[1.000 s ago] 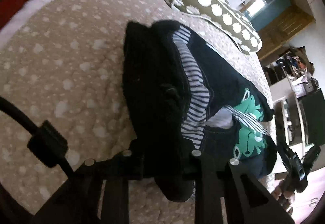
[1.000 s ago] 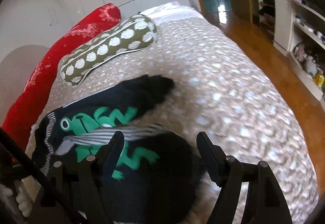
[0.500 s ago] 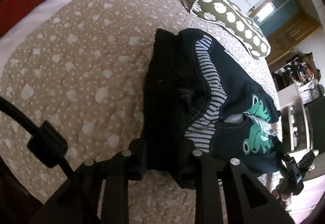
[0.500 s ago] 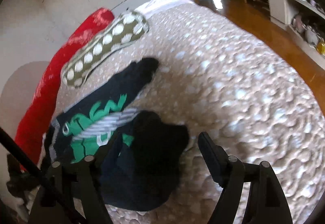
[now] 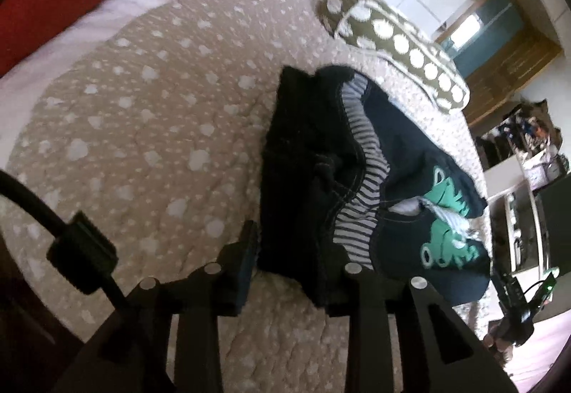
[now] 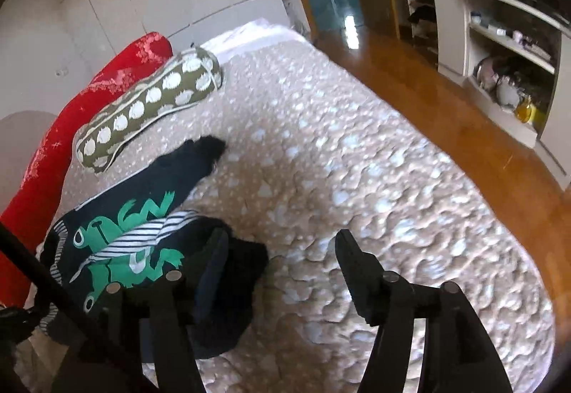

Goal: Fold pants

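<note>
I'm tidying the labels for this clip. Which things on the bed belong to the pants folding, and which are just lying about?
Part of the job:
- dark pants with green frog print
- left gripper, open
- right gripper, open

Just lying about:
- olive bolster pillow with white dots
- red cushion
- spotted beige quilt, only the work surface

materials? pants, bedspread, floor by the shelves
Pants: dark, matte denim-like cotton, going by the pale contrast stitching; striped knit lining, green frog print.
Bedspread: beige quilted fabric, puckered stitched surface with white spots; probably cotton or a blend.
Floor: glossy brown wood or laminate; it mirrors the window light. Which one is unclear.
</note>
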`<state>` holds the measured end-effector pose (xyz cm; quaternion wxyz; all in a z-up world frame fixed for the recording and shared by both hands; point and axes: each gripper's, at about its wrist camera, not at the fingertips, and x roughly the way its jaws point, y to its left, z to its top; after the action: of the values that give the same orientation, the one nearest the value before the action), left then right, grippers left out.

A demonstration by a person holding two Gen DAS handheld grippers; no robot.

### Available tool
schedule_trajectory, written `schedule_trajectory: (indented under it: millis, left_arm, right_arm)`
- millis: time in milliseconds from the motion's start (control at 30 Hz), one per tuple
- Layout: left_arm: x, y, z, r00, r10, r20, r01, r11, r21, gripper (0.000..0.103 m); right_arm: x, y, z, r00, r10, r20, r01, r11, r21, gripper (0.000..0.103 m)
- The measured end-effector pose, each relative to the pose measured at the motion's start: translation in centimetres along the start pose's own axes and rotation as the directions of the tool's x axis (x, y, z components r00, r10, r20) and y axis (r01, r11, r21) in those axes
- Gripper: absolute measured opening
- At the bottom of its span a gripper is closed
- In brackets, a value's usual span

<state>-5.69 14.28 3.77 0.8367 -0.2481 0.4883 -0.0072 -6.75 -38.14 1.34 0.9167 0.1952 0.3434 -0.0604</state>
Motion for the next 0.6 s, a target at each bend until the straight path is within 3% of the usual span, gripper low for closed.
schedule_trajectory:
  millis: [133, 200, 300, 500, 600]
  left_arm:
    - [-2.0, -0.3, -0.1, 0.999, 0.003, 0.052, -0.004, 1.000, 0.026, 0.033]
    - [-2.7, -1.1, -0.5, 0.997, 0.012, 0.075, -0.018, 0.997, 0.074, 0.043]
    - [-3.0, -2.8, -1.3, 0.993, 0.040, 0.107, -0.056, 0.987, 0.147, 0.044]
    - [-1.5, -7.7, -2.9, 0.993, 0.026, 0.119, -0.060, 0.955, 0.292, 0.045]
    - [0.6, -9.4, -3.4, 0.997, 0.026, 0.070, -0.048, 0.941, 0.336, 0.051]
  right_arm:
    - [-0.1, 0.0, 0.9, 1.000, 0.022, -0.008, -0.022, 1.000, 0.001, 0.070]
    - [0.0, 0.3, 1.1, 0.999, 0.043, -0.015, -0.043, 0.999, 0.008, 0.070]
    - [0.1, 1.8, 0.4, 0.997, 0.076, -0.023, -0.076, 0.997, -0.021, 0.070]
    - [1.0, 7.7, -2.4, 0.994, 0.098, -0.046, -0.106, 0.966, -0.235, 0.070]
    - [1.9, 9.6, -3.4, 0.993, 0.098, -0.067, -0.114, 0.942, -0.315, 0.072]
